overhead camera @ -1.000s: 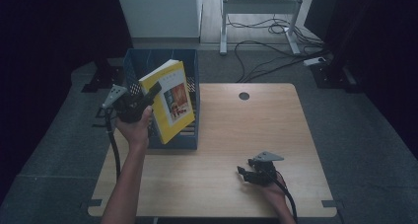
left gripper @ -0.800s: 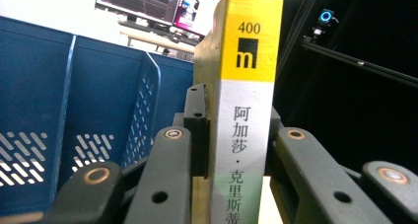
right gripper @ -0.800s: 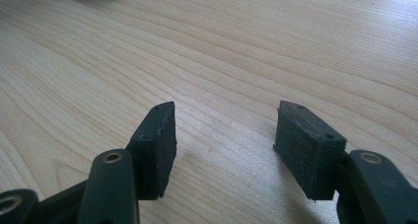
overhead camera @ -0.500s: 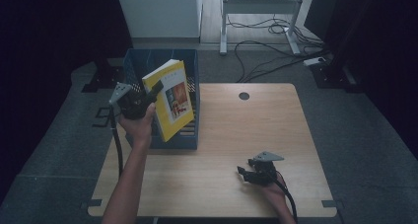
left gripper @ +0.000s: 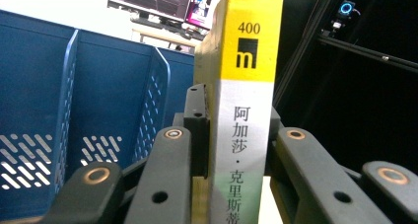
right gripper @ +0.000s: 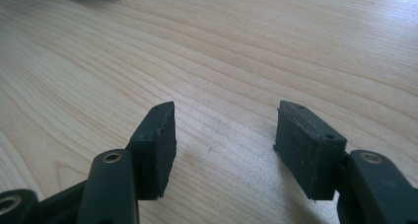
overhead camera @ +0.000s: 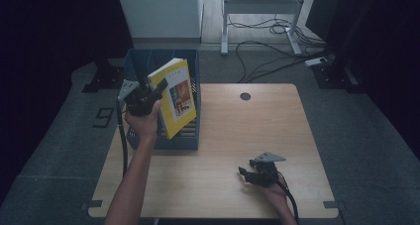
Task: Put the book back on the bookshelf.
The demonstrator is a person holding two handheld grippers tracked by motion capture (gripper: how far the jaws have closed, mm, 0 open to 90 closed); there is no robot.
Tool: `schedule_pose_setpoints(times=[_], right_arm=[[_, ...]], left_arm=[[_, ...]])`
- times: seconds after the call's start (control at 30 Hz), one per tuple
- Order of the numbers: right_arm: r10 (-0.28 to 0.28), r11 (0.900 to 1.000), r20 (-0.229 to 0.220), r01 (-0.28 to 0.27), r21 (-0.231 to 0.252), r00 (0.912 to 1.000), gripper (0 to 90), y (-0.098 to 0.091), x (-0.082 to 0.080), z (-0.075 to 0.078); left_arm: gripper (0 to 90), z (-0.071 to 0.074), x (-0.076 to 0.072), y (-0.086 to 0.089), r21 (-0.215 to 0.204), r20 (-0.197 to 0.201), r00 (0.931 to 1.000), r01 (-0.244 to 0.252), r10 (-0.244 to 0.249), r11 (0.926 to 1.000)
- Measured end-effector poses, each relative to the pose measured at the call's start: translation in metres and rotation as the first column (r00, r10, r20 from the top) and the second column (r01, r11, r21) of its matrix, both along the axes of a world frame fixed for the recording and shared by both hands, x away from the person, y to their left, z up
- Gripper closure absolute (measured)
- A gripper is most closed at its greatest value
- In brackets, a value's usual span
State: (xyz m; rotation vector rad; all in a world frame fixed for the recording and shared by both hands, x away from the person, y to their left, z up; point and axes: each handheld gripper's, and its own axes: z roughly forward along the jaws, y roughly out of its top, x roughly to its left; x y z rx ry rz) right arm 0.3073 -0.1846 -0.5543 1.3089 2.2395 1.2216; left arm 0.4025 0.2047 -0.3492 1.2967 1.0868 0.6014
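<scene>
Here the yellow book (overhead camera: 174, 97) is held up above the blue file rack (overhead camera: 190, 140) at the table's (overhead camera: 247, 131) left rear, tilted, its lower edge over the rack's compartments. It is clamped by the left gripper (overhead camera: 151, 92), whose jaws are pressed on both covers beside the spine, as is seen in the left gripper view, where the book (left gripper: 244, 115) stands upright between them and the rack's dividers (left gripper: 155, 100) lie just to its left. The step in hand is judged to be the slotting of the book into one compartment. It is best done if the book is first brought square to the dividers, then lowered straight, and released only once its bottom edge is borne by the rack. The right gripper (overhead camera: 250, 174) rests on the table near the front, jaws spread apart and empty (right gripper: 224, 135).
</scene>
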Motion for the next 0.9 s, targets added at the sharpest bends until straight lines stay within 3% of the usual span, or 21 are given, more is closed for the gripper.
schedule_pose_setpoints(times=[0.9], right_arm=[[0.0, 1.0, -0.002, 0.0, 0.006, 1.0, 40.0, -0.001, 0.0, 0.0]], left_arm=[[75.6, -0.016, 0.024, -0.012, 0.036, -0.015, 0.9984, -0.054, 0.055, 0.9979]])
